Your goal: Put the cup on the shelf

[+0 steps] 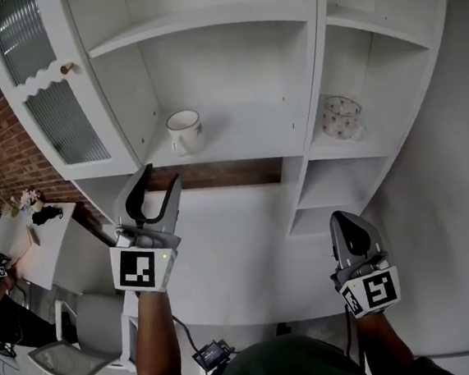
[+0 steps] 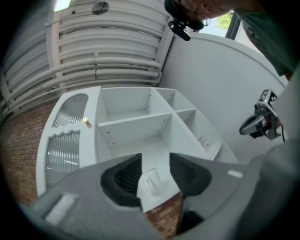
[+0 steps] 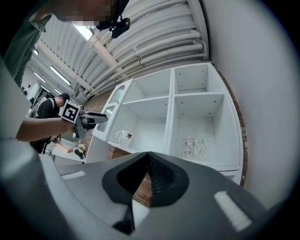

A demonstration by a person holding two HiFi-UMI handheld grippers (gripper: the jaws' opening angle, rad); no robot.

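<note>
Closest to the lens in the head view, the left gripper [image 1: 160,176] and the right gripper [image 1: 342,218] are held below the shelf [image 1: 239,145], well apart from it, and neither carries anything. A white cup [image 1: 185,132] is seen upright on the middle board, above and beyond the left jaws; a glass cup [image 1: 342,117] is seen in the compartment to the right, above and beyond the right jaws. In the left gripper view, the left gripper [image 2: 154,171] is shown with its jaws partly apart and nothing pressed by the pads; the white cup [image 2: 153,182] is framed in the gap between them but lies far beyond the tips, on the shelf [image 2: 136,123]. In the right gripper view, the right gripper [image 3: 147,161] is shown with its jaws fully together and empty; the white cup [image 3: 123,136] is seen to the left of and beyond the tips, the glass cup [image 3: 193,147] to the right of and beyond them, each in its own compartment of the shelf [image 3: 171,122]. The placing step is judged complete, since no cup is left off the shelf in any view. Little more is called for than that both grippers be kept clear of the boards so that the cups are not knocked.
</note>
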